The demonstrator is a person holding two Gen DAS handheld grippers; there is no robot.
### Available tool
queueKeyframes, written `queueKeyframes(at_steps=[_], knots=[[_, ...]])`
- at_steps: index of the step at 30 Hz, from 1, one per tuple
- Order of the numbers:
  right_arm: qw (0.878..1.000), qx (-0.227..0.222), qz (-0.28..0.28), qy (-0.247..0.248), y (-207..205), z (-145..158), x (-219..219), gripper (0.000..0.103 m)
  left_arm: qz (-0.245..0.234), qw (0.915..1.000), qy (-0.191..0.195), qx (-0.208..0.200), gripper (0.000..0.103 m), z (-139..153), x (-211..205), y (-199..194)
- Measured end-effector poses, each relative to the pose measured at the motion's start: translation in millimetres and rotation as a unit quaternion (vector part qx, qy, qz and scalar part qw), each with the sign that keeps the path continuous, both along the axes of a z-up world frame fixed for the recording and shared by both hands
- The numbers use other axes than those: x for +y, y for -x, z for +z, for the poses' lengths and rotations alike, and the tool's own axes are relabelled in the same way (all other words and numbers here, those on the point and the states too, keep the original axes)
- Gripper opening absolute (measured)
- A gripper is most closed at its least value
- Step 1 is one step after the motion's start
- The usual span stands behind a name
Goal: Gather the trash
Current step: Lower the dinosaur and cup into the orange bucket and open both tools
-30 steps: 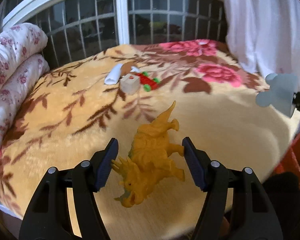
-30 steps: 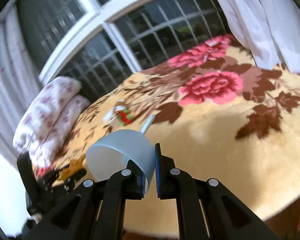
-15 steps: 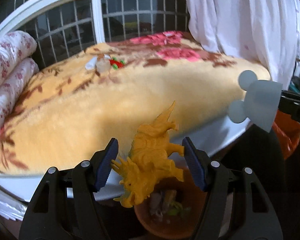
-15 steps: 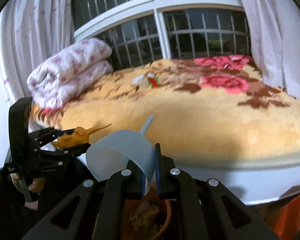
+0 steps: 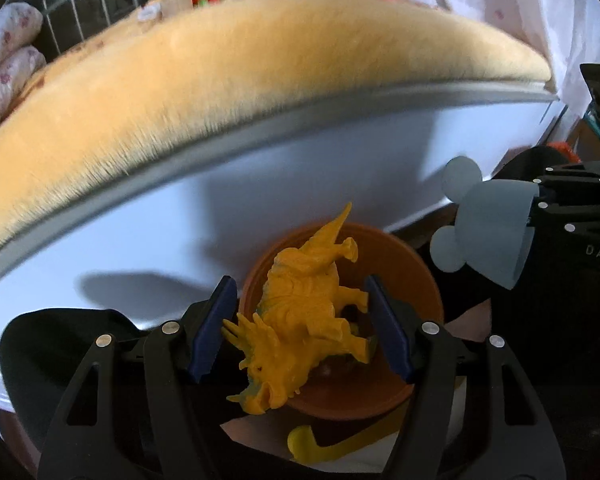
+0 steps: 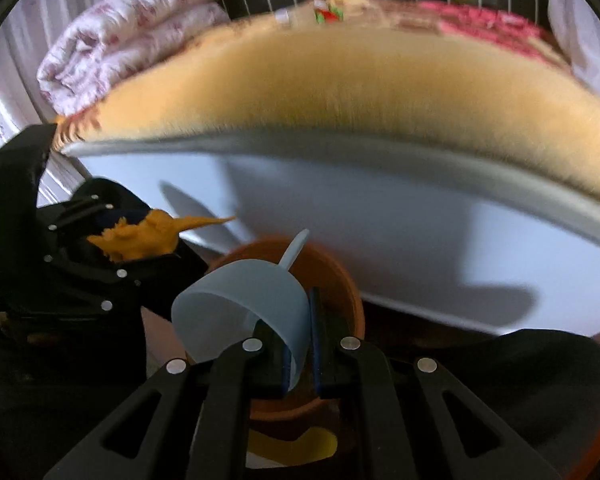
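The left gripper pointed steeply down over the orange bin, its jaws about half open and pressed on the flanks of a yellow dinosaur toy, whose horned head hung toward 6 o'clock and whose tail rose toward 12 o'clock. In the left wrist view the bin sat directly behind the toy, on the floor against the white side of the bed. At 3 o'clock in that view the right gripper came in from the side, its jaws fully closed on the rim of a pale blue plastic bowl with 2 round ears. In the right wrist view the bowl hung above the bin's mouth, tipped toward 9 o'clock, a thin handle sticking out toward 12 o'clock. A yellow curved object lay on white paper at 6 o'clock of the bin. The fuzzy yellow blanket covered the bed, with a few small items far off near 12 o'clock, too blurred to identify.
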State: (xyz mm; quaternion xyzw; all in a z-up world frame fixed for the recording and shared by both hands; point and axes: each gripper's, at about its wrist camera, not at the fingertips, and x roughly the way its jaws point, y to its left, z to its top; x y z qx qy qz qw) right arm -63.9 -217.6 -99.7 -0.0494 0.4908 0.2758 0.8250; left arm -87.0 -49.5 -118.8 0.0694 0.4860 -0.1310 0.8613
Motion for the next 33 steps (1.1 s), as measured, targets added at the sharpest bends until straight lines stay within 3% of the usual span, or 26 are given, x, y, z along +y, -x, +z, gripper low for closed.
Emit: queueKeyframes(at_steps=[6,17,18,19,21,24,29,33], knots=[[0.999,0.039,0.013,0.02,-15,-27,13,0.007,-0.005,0.9985,-0.014,0.053,0.065,-31,-2,-15],[0.996,0.08,0.019,0.037,-26,-53,29,0.008,-0.006,0.9943,-0.02,0.105,0.066,-57,0,-29],[0.995,0.09,0.02,0.04,-28,-57,30,0.013,-0.007,0.993,-0.022,0.116,0.067,-60,-1,-32],[0.994,0.099,0.022,0.041,-30,-60,31,0.033,-0.007,0.9904,-0.03,0.135,0.075,-68,-2,-35],[0.994,0.1,0.012,0.049,-31,-64,31,0.054,-0.004,0.9875,-0.043,0.151,0.078,-78,-2,-38],[0.994,0.099,0.005,0.042,-31,-61,28,0.053,-0.001,0.9862,-0.046,0.159,0.078,-82,0,-39],[0.996,0.077,-0.011,0.037,-22,-41,14,0.053,-0.009,0.9892,-0.045,0.139,0.078,-68,2,-31],[0.998,0.054,-0.026,0.027,-11,-18,1,0.054,-0.018,0.993,-0.039,0.11,0.078,-39,2,-23]])
